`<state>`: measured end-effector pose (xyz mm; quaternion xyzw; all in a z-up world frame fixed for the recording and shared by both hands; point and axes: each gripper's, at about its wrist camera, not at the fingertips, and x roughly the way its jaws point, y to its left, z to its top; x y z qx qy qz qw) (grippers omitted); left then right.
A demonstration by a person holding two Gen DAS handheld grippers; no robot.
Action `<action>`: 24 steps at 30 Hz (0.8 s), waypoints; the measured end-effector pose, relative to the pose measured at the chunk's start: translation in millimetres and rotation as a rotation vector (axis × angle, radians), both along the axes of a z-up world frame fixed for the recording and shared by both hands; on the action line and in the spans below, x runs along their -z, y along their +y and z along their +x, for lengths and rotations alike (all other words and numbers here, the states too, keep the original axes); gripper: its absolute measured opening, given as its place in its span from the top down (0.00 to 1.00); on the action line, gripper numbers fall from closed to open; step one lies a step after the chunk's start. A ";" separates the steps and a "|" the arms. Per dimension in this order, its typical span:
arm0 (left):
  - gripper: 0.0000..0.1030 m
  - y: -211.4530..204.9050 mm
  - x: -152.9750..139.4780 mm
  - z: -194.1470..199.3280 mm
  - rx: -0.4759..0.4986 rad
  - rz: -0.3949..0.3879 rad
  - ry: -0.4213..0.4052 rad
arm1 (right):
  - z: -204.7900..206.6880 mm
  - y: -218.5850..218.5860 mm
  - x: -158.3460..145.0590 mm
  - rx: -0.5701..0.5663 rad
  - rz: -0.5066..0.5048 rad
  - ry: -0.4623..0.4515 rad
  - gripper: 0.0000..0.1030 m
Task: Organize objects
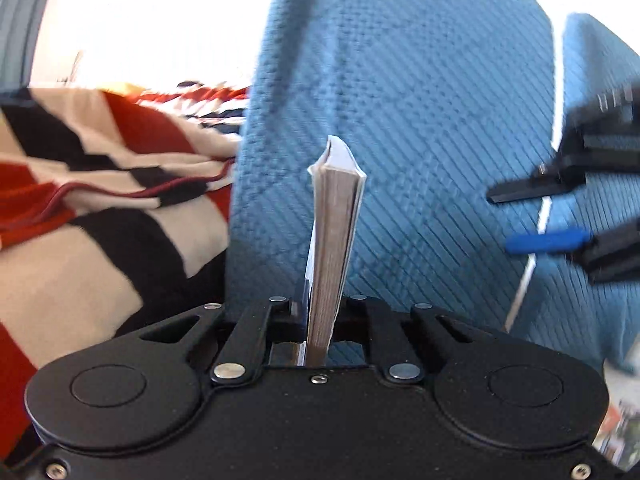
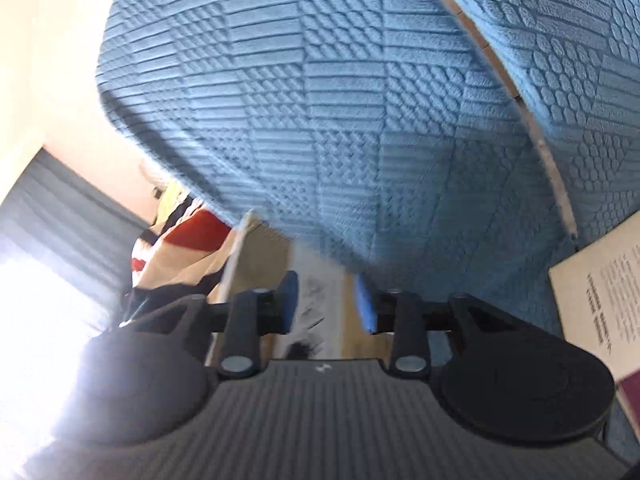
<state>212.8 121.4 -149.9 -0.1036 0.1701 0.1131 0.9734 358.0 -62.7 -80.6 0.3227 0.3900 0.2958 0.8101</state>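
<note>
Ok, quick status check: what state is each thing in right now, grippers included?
left gripper: shut on the book, gripping it edge-on.
book: closed, held upright, page edges facing the camera.
right gripper: open, pads clear of the sheet behind them.
blue cushion: standing upright behind the book.
striped blanket: rumpled, lying beside the cushion.
printed sheet: lying flat at the right.

thin paperback book [image 1: 334,240] stands on edge, page block facing camera, white cover, clamped in left gripper [image 1: 316,320], blue textured cushion behind.
</note>
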 end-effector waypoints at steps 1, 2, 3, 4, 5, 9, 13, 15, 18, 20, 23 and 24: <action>0.93 7.1 -0.3 0.3 -0.009 -0.015 -0.001 | 5.9 2.0 4.4 0.007 0.015 0.010 0.55; 0.93 11.9 -0.2 -0.2 -0.016 -0.026 -0.001 | 11.3 4.9 8.9 0.014 0.032 0.022 0.49; 0.94 16.4 -0.5 -0.7 -0.024 -0.036 -0.001 | 17.0 9.0 13.8 0.023 0.051 0.037 0.43; 0.94 20.4 -0.7 -1.1 -0.029 -0.046 -0.001 | 21.8 12.9 18.2 0.032 0.068 0.055 0.41; 0.94 24.1 0.6 -1.1 -0.033 -0.052 -0.002 | 26.9 18.3 22.5 0.039 0.083 0.076 0.37; 0.94 26.9 2.3 -0.9 -0.033 -0.021 -0.011 | 38.7 44.8 18.8 0.007 0.101 0.114 0.33; 0.94 15.1 1.7 1.0 0.006 0.020 -0.007 | 36.0 71.6 -17.9 -0.082 0.029 0.006 0.27; 0.94 4.9 1.7 2.1 0.035 0.053 -0.003 | 34.3 87.3 -36.3 -0.148 -0.059 -0.057 0.27; 0.94 -11.8 2.4 2.8 0.081 0.102 0.004 | 28.1 108.5 -43.4 -0.240 -0.218 -0.070 0.27; 0.93 -19.7 3.2 2.9 0.103 0.112 0.008 | 28.3 111.9 -35.9 -0.256 -0.260 -0.021 0.30; 0.92 -28.9 4.4 2.0 0.126 0.121 0.016 | 31.3 110.6 -24.3 -0.230 -0.292 0.034 0.58; 0.90 -30.9 5.0 1.4 0.134 0.116 0.018 | 30.7 109.1 -24.4 -0.210 -0.301 0.041 0.67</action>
